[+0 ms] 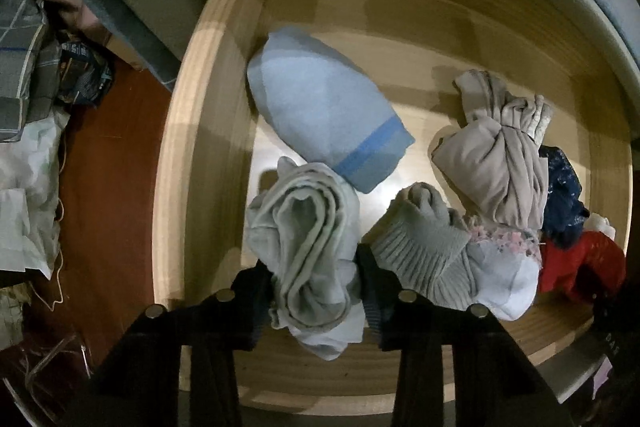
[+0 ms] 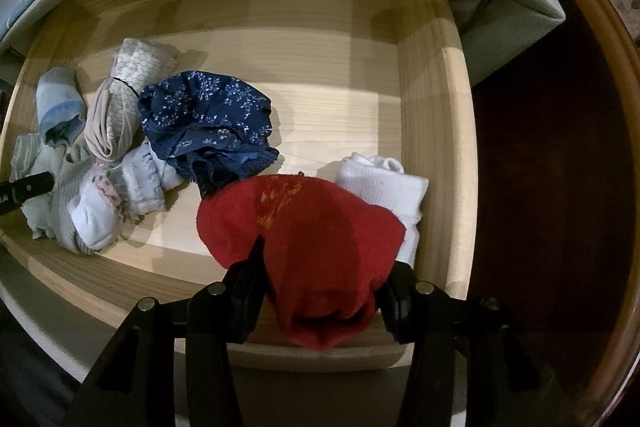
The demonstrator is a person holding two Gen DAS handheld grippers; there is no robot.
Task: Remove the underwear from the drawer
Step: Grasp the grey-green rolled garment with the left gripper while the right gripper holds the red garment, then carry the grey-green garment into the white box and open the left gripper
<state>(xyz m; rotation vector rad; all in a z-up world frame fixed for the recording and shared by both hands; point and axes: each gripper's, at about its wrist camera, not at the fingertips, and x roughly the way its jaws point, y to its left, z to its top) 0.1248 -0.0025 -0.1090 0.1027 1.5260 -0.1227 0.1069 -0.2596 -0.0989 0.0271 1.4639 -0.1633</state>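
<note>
Underwear fills both grippers over the pale wooden drawer [image 2: 432, 75]. Left gripper [image 1: 316, 279] is clamped on a pale grey-green rolled garment [image 1: 308, 227]. Right gripper [image 2: 320, 279] pinches a red knit garment [image 2: 312, 235].

Nothing legible on any garment in the drawer [image 2: 424, 75]. A dark printed packet [image 1: 82, 65] out left carries lettering too blurred to read, and faint letters at the left-wrist view's right edge stay unclear.
</note>
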